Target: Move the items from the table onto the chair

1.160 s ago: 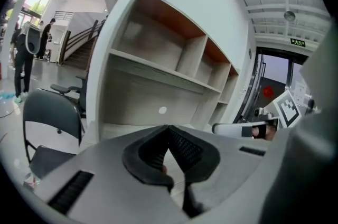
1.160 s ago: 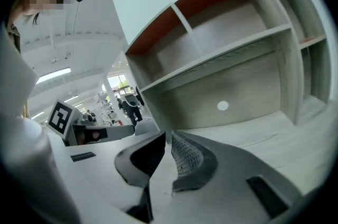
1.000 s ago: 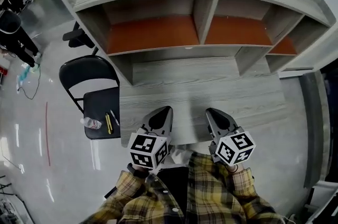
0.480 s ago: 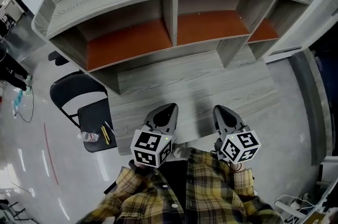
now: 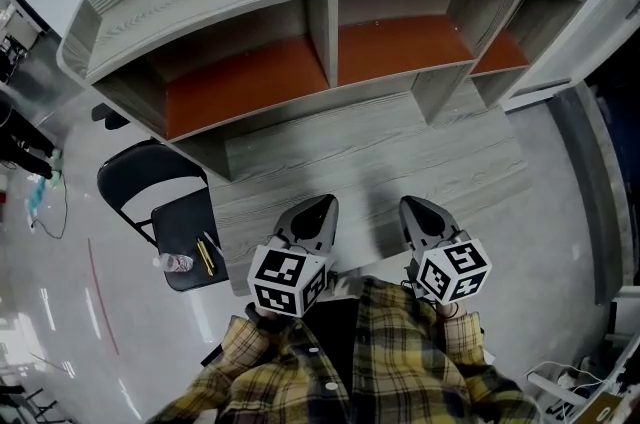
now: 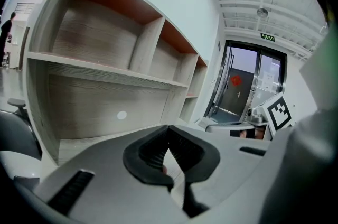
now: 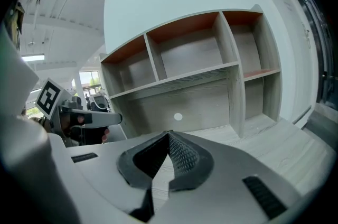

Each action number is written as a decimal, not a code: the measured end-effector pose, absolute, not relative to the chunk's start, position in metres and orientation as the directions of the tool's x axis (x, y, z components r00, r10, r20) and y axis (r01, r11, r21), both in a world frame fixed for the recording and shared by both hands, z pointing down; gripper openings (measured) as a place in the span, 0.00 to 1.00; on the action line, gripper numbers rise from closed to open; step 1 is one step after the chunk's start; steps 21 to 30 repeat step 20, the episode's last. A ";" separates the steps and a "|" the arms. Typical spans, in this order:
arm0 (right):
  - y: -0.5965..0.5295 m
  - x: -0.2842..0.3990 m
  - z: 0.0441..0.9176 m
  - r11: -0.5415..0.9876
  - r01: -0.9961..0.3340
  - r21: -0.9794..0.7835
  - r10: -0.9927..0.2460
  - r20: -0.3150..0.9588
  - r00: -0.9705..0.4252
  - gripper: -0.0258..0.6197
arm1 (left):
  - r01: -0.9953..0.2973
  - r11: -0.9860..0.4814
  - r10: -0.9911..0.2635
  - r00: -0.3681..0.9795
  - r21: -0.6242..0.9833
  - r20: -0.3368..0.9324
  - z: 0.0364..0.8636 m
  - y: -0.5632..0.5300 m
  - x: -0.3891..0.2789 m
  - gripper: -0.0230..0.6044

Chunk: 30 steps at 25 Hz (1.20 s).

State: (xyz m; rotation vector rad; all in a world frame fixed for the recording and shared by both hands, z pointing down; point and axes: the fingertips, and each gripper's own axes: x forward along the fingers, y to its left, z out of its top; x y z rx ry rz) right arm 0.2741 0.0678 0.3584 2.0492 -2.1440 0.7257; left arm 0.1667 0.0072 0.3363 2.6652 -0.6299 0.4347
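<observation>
Hovering over the tabletop's [image 5: 400, 152] near edge, my left gripper [image 5: 318, 204] and right gripper [image 5: 415, 205] both have their jaws pressed together on nothing. The bottle [image 5: 174, 262] and pens [image 5: 204, 258] lie near the chair seat's [image 5: 183, 217] front edge.

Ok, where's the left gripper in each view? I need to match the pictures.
Head view: left gripper at lower centre, beside the right gripper.
Left gripper view: left gripper fills the bottom, jaws shut with nothing between them.
Right gripper view: left gripper at the left edge, its marker cube showing.
Shared landmark: the shelf unit ahead of both grippers.
</observation>
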 end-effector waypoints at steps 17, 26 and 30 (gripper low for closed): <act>0.070 0.264 0.360 -0.007 -0.955 -0.297 -0.917 0.382 -0.112 0.07 | -0.486 -0.828 -0.370 0.848 0.280 0.379 0.338 0.009 0.155 0.04; 0.071 0.262 0.361 -0.008 -0.954 -0.299 -0.915 0.387 -0.114 0.07 | -0.488 -0.826 -0.370 0.847 0.282 0.382 0.339 0.010 0.152 0.04; 0.071 0.262 0.361 -0.008 -0.954 -0.299 -0.915 0.387 -0.114 0.07 | -0.488 -0.826 -0.370 0.847 0.282 0.382 0.339 0.010 0.152 0.04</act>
